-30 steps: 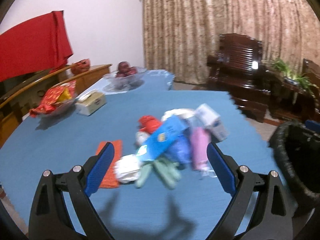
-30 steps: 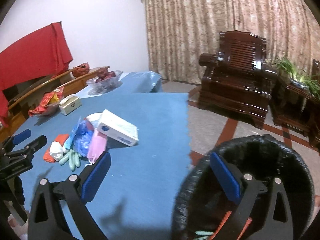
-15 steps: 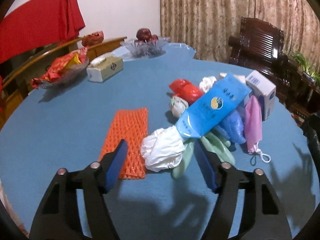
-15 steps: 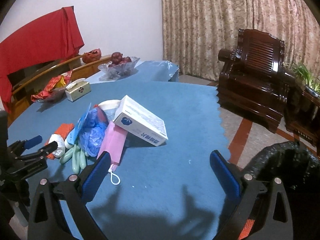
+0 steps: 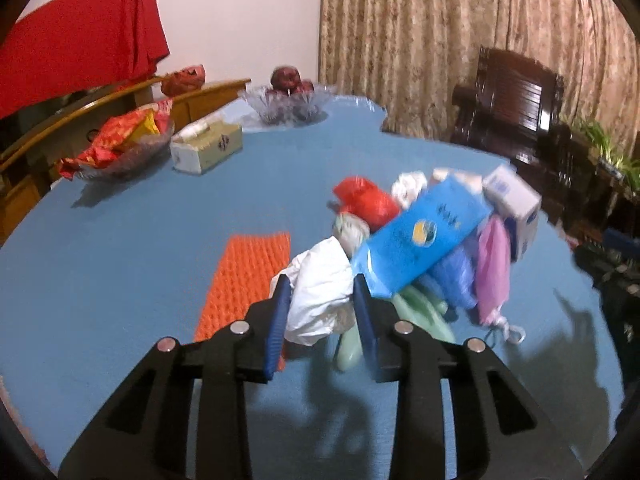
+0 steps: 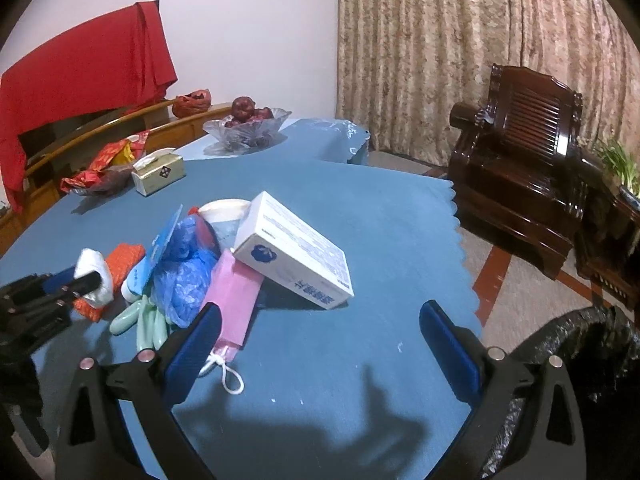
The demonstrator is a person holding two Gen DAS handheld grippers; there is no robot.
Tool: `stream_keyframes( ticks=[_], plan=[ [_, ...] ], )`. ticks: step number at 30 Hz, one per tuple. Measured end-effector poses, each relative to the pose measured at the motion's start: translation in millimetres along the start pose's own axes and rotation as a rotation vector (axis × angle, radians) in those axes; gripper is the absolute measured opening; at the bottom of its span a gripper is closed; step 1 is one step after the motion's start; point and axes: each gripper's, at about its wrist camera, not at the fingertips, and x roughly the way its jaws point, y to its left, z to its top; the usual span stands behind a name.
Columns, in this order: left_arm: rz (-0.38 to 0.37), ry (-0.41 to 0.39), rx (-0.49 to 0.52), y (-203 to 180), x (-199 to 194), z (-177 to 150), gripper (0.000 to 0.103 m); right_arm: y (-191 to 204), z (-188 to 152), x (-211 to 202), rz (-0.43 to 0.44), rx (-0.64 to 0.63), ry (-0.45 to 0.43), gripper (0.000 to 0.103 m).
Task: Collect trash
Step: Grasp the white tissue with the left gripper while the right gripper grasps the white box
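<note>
A heap of trash lies on the blue table: a white crumpled wad, orange net, blue packet, red wrapper, pale green pieces, blue plastic bag, pink mask and white box. My left gripper is closing, with the white wad between its blue pads and both pads touching it. My right gripper stands open just in front of the white box, nothing between its fingers. The black bin bag sits off the table's right edge.
At the table's far side stand a tissue box, a bowl of red packets and a glass fruit bowl. A dark wooden armchair stands on the floor to the right. Red cloth hangs at the back left.
My left gripper came forward and down onto the heap, and its jaws closed around the white wad. My right gripper swung left from above the bin bag to the table in front of the white box.
</note>
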Motion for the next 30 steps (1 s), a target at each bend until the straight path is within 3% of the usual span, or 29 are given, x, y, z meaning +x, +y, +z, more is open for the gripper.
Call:
stream_keyframes(
  ticks=[6, 17, 22, 27, 30],
  plan=[
    [-0.036, -0.047, 0.032, -17, -4, 20, 0.031, 6, 11, 15, 0.014, -0.006, -0.012, 0.097],
    [-0.057, -0.045, 0.036, -32, 13, 30, 0.031, 18, 27, 53, 0.024, -0.072, 0.01, 0.095],
    [-0.058, -0.043, 0.032, -34, 14, 31, 0.031, 15, 31, 69, 0.049, -0.062, 0.042, 0.085],
    [-0.061, -0.046, 0.042, -38, 14, 30, 0.031, 1, 34, 70, 0.106, -0.002, 0.067, 0.056],
    [-0.065, -0.05, 0.043, -39, 13, 28, 0.031, -10, 36, 65, 0.104, 0.042, 0.055, 0.054]
  ],
)
